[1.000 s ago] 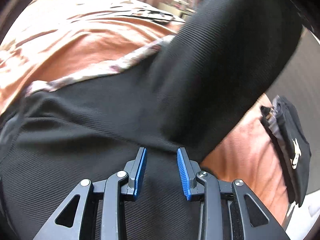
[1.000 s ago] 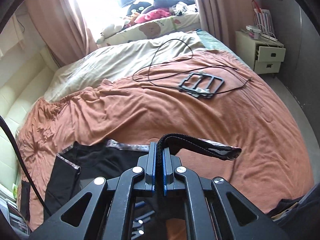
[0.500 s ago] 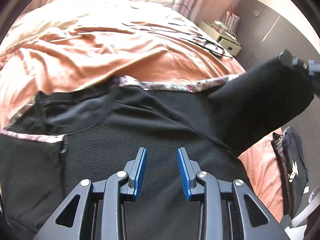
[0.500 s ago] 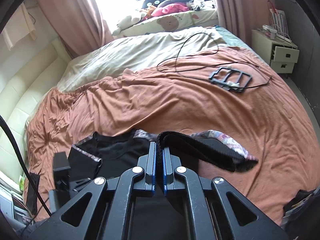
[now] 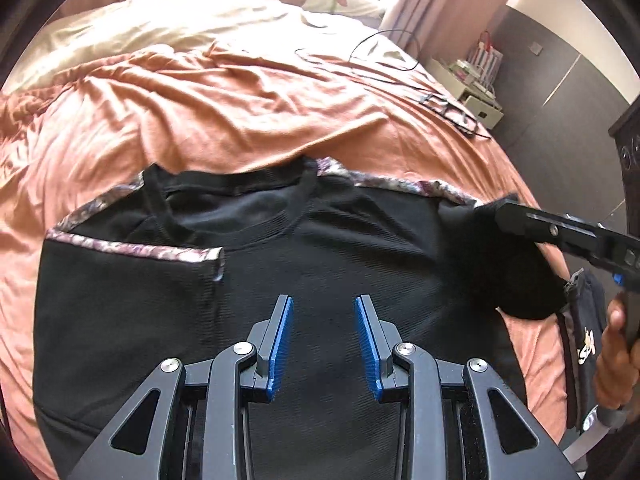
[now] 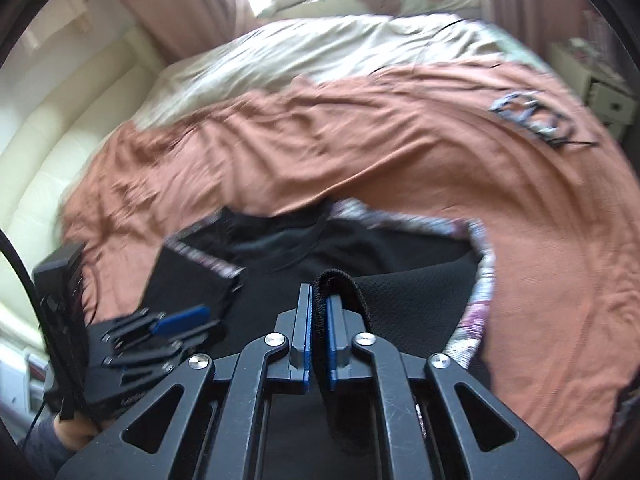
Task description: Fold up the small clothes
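Observation:
A black shirt (image 5: 320, 264) with floral-trimmed sleeves lies face up on the orange bedspread (image 5: 224, 112), collar away from me. Its left sleeve (image 5: 120, 280) is folded in over the body. My left gripper (image 5: 323, 344) is open and empty, low over the shirt's middle. My right gripper (image 6: 319, 332) is shut on the black cuff of the right sleeve (image 6: 420, 304) and holds it over the shirt's right side. The right gripper also shows in the left wrist view (image 5: 504, 216). The left gripper shows at the left of the right wrist view (image 6: 180, 322).
A black cable and a black frame (image 5: 452, 110) lie on the far right of the bed. A beige sheet (image 5: 160, 28) and pillows sit behind. A white nightstand (image 5: 476, 92) stands at the right. A dark bag (image 5: 584, 340) hangs off the bed's right edge.
My right gripper has carried the right sleeve down and inward toward the shirt body. My left gripper has drawn back, so the whole shirt shows flat. The right wrist view is blurred by motion.

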